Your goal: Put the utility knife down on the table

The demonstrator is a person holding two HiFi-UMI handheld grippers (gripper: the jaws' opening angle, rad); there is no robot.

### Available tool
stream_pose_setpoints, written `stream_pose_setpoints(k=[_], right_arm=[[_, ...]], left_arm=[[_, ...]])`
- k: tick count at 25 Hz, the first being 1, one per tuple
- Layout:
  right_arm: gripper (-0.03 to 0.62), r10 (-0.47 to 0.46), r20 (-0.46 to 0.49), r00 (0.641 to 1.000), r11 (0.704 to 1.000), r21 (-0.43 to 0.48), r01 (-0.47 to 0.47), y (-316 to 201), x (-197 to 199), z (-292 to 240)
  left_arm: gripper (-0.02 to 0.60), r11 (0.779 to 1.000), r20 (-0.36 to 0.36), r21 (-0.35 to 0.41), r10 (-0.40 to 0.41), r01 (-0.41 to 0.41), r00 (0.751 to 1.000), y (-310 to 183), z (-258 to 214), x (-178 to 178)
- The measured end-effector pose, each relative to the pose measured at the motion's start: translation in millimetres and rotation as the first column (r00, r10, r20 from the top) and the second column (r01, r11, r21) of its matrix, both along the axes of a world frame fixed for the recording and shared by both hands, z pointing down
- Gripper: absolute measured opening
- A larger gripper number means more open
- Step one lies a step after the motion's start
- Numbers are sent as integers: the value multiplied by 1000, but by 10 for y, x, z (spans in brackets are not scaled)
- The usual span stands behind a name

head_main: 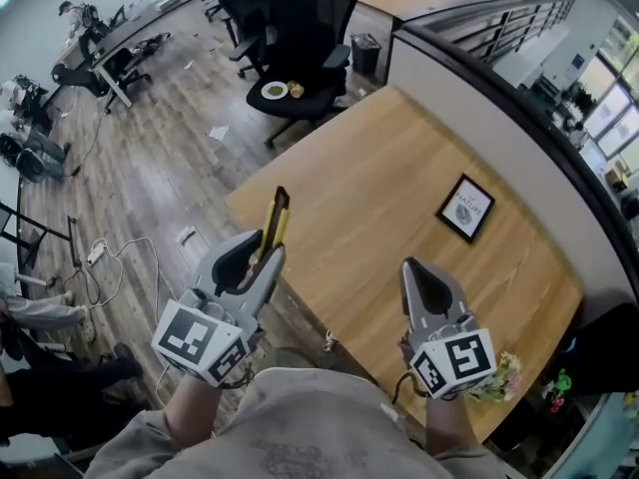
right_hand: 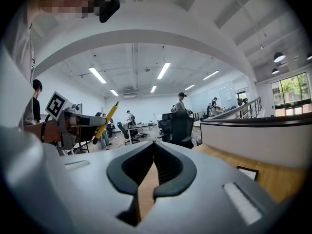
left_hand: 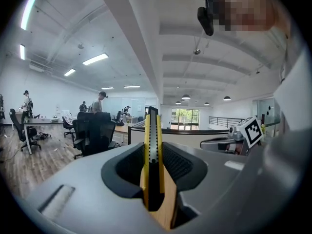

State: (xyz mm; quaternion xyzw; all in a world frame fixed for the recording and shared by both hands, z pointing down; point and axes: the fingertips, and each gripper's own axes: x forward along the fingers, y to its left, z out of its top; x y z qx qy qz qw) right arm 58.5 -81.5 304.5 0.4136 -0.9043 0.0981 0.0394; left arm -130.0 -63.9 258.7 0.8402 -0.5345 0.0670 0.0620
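My left gripper (head_main: 266,257) is shut on a yellow utility knife (head_main: 277,216), which sticks out ahead of the jaws over the near left corner of the wooden table (head_main: 369,183). In the left gripper view the knife (left_hand: 152,150) stands on edge between the black pads (left_hand: 178,162). My right gripper (head_main: 415,267) hovers over the table's near edge, shut with nothing in it; its pads meet at the tips (right_hand: 154,147). The right gripper view also shows the knife (right_hand: 107,121) at the left.
A black-framed picture (head_main: 465,208) lies flat on the table toward the right. A black office chair (head_main: 300,38) with a plate on its seat stands beyond the far corner. A low partition wall (head_main: 499,118) runs along the table's right side. Cables (head_main: 110,257) lie on the floor.
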Motion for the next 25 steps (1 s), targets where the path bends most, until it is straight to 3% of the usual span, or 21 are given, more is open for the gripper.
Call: stream_pose_setpoints(k=[14, 20, 25], right_arm=[[11, 107, -8, 994, 994, 16, -107, -276, 226, -50], [11, 135, -9, 991, 991, -4, -135, -320, 40, 15], [11, 127, -34, 991, 991, -25, -128, -415, -152, 49]], left_arm=[[115, 997, 29, -12, 80, -80, 996, -369, 2, 105], [115, 996, 29, -29, 80, -79, 996, -580, 42, -123], [115, 995, 90, -59, 89, -84, 992, -843, 139, -218]])
